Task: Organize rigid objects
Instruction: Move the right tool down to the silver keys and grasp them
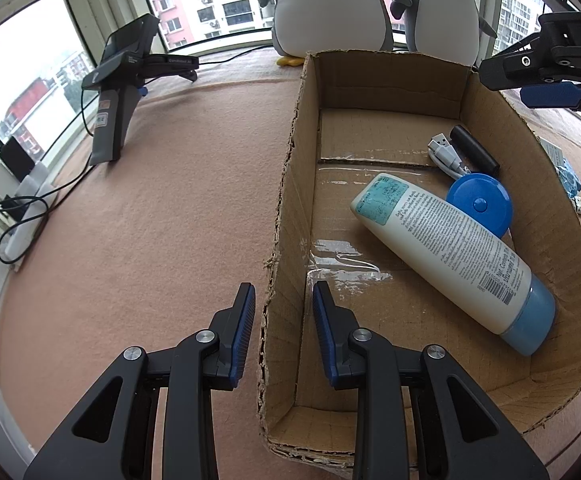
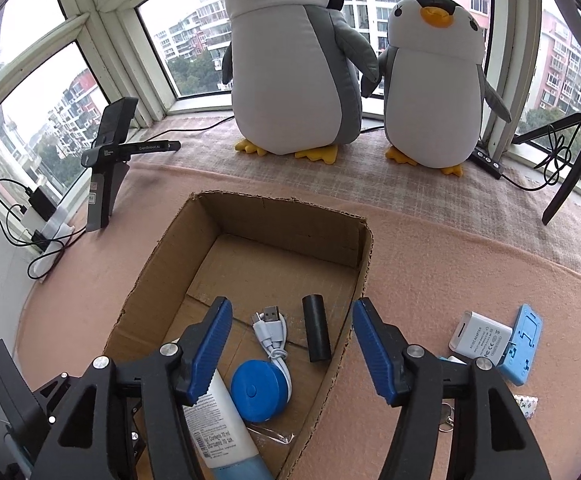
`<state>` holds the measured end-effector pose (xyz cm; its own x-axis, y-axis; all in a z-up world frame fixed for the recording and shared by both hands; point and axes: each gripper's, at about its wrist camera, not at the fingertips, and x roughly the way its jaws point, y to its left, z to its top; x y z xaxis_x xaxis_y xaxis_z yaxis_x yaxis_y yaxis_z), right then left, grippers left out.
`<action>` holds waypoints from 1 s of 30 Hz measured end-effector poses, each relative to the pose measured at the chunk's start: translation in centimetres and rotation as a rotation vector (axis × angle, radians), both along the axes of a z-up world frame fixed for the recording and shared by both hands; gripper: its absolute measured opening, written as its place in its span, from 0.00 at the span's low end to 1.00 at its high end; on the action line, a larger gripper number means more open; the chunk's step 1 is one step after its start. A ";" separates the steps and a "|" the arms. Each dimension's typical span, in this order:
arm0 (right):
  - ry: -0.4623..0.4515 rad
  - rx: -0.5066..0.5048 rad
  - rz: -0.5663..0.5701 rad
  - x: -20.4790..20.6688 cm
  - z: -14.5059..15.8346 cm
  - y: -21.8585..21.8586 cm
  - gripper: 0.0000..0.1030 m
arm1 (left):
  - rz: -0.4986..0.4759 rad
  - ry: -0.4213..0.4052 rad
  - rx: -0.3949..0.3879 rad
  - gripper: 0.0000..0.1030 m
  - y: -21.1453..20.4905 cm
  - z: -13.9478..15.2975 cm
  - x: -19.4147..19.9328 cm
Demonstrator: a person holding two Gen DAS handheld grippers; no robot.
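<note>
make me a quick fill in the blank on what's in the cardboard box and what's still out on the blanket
1. The cream tube with the light blue cap lies inside the ____.
2. The round tape measure in the cardboard box is coloured ____.
3. The white adapter lies ____ the box, on the blanket.
4. Beyond the box stand two plush ____.

Missing words: cardboard box; blue; outside; penguins

Your open cardboard box [image 2: 364,248] holds a cream tube [image 1: 446,252] lying flat, a blue round case [image 2: 258,390] touching it, a coiled white USB cable [image 2: 272,334] and a black cylinder [image 2: 316,332].
</note>
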<state>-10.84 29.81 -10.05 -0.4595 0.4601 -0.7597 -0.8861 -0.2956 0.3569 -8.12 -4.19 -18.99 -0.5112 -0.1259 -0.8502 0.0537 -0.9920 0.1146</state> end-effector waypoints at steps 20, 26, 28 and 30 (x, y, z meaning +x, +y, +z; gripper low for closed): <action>0.015 -0.105 -0.085 9.7 -1.9 -4.7 0.57 | 0.000 0.000 0.000 0.26 0.0 0.0 0.0; 0.001 -0.144 -0.078 11.1 -3.9 -5.6 0.57 | -0.001 -0.001 -0.002 0.26 0.1 0.0 -0.1; -0.022 -0.145 -0.065 11.0 -4.6 -5.9 0.56 | -0.002 -0.002 -0.004 0.26 0.0 0.1 -0.1; -0.061 -0.137 -0.042 10.7 -5.1 -6.2 0.51 | -0.003 -0.003 -0.005 0.26 0.0 0.1 -0.1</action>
<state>-0.12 23.61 -15.13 -0.3927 0.3682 -0.8427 -0.9181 -0.2101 0.3360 -8.23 -4.15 -18.89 -0.5090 -0.1286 -0.8511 0.0508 -0.9915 0.1194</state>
